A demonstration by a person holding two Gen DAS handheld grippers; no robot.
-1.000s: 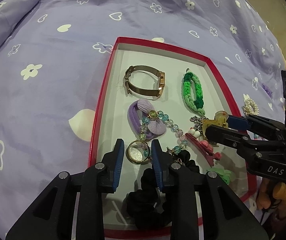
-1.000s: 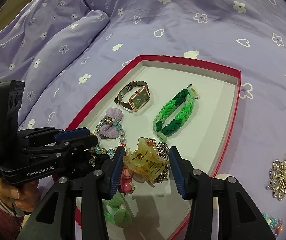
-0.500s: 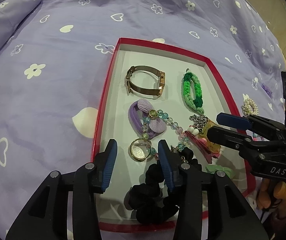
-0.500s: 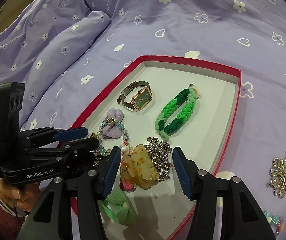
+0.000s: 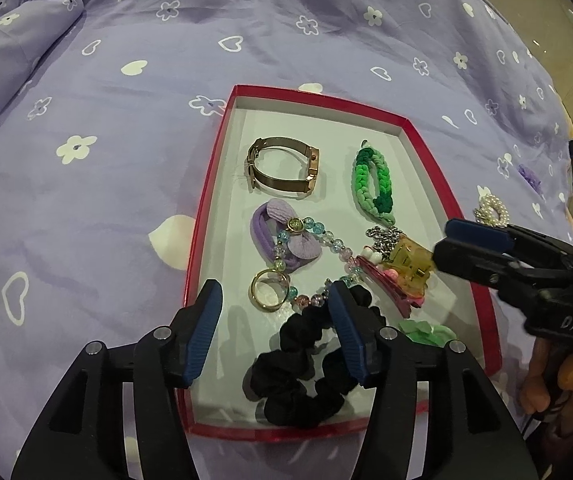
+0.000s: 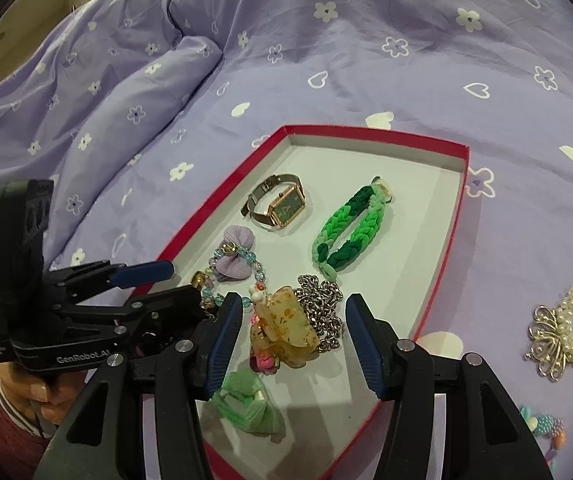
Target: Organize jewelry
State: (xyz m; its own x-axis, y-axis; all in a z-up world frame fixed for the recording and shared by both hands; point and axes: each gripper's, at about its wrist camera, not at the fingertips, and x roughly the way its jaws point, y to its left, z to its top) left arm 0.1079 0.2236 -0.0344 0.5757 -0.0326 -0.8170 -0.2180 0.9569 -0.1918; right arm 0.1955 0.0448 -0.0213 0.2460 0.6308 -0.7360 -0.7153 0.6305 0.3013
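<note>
With the left tool (image 5: 272, 338) opening and the right tool (image 6: 294, 340) spread, we'd pinch the stiff, slippery claw clip (image 6: 284, 330) across its spine.

A matt lilac cloth bedspread (image 5: 86, 208) is lying under the red cardboard tray (image 5: 206, 208) at frame centre. Inside, a brushed metal watch (image 6: 280, 205) is gleaming beside a braided green fabric band (image 6: 348, 236); the translucent yellow plastic claw clip (image 6: 286, 330) is looking glossy against a shiny chain (image 6: 322, 308)

Left gripper (image 5: 272, 330), earlier closed around the gold ring (image 5: 269, 290), is opening, ring freed in the tray; right gripper (image 6: 294, 338) has released the yellow claw clip (image 6: 284, 328), now lying between its parted fingers.
</note>
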